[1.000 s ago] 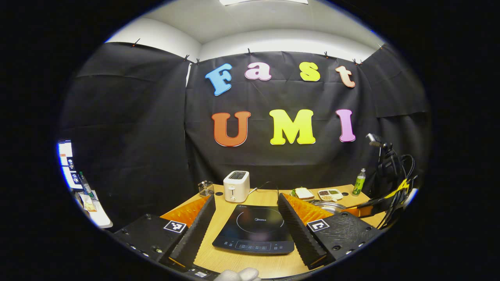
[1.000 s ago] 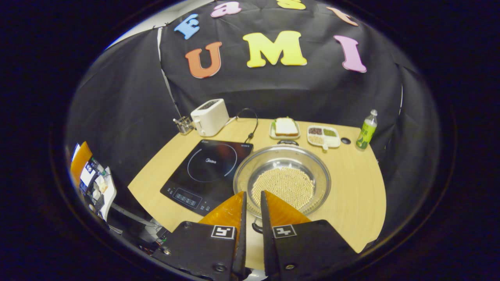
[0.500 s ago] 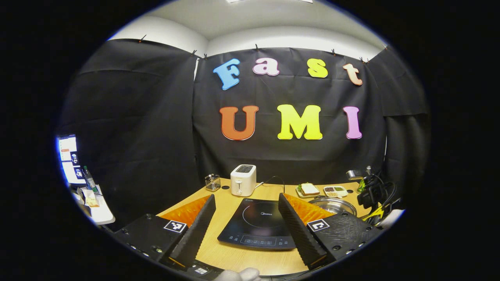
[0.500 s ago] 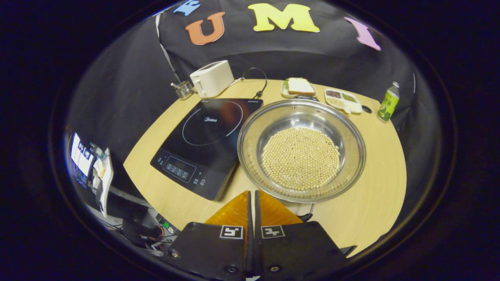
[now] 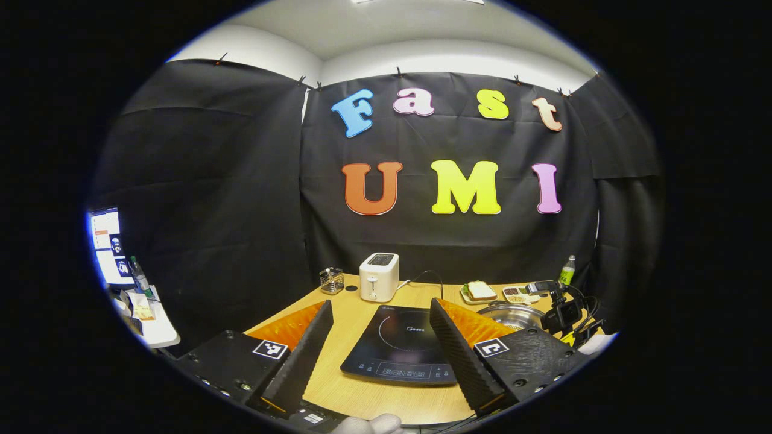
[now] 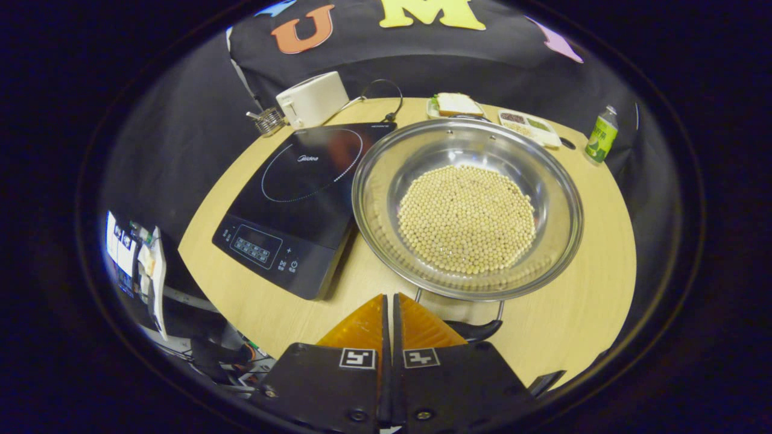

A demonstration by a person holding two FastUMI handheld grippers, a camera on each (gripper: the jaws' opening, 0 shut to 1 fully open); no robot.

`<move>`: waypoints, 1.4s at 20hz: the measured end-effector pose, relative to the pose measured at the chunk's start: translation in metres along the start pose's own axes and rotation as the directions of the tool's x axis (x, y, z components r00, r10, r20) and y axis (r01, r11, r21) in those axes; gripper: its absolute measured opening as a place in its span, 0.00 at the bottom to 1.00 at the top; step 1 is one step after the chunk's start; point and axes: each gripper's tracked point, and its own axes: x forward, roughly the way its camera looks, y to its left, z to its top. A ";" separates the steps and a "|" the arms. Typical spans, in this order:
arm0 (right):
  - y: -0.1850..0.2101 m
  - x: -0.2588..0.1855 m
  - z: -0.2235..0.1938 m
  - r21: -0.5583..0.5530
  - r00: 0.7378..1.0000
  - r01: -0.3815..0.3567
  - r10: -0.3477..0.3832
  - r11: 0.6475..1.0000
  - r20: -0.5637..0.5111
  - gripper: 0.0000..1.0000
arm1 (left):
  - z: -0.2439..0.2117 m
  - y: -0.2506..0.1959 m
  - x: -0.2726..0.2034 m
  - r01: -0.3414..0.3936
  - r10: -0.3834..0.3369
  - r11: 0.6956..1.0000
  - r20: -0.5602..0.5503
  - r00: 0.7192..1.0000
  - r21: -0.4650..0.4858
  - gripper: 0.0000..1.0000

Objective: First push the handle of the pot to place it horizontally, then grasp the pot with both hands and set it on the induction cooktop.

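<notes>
Right gripper [image 6: 389, 301] pressed together at the pot [image 6: 467, 208] handle [image 6: 476, 328] — left gripper [image 5: 380, 313] spread apart.

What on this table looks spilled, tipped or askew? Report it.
Nothing stands out. The pot sits upright beside the induction cooktop, its beans all inside. The toaster and bottle stand upright.

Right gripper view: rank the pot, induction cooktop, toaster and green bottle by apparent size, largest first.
1. pot
2. induction cooktop, close to the pot, so this order is unsure
3. toaster
4. green bottle
The last two stand farther from the camera.
</notes>
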 end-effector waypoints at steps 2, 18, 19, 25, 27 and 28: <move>-0.006 0.000 -0.003 0.004 1.000 0.010 -0.010 1.000 0.000 0.01 | 0.000 0.000 -0.001 0.000 0.000 1.000 0.000 1.000 0.005 0.96; -0.094 -0.016 -0.018 0.083 0.993 0.122 -0.122 0.989 -0.008 0.00 | -0.001 -0.034 0.010 0.071 -0.071 0.997 0.006 0.997 0.002 0.96; -0.100 -0.018 -0.017 0.100 0.992 0.124 -0.124 0.987 -0.004 0.01 | -0.001 -0.036 0.010 0.074 -0.074 0.997 0.007 0.997 0.003 0.96; -0.132 -0.029 -0.012 0.126 0.986 0.163 -0.165 0.979 0.009 0.00 | -0.005 -0.047 0.020 0.094 -0.094 0.996 -0.005 0.996 -0.003 0.96; -0.142 -0.029 -0.014 0.122 0.984 0.179 -0.180 0.976 0.002 0.00 | -0.006 -0.053 0.023 0.101 -0.101 0.995 -0.005 0.995 -0.007 0.96; -0.146 -0.029 -0.013 0.125 0.983 0.183 -0.185 0.975 0.002 0.01 | -0.004 -0.055 0.024 0.104 -0.104 0.995 -0.005 0.995 -0.006 0.96</move>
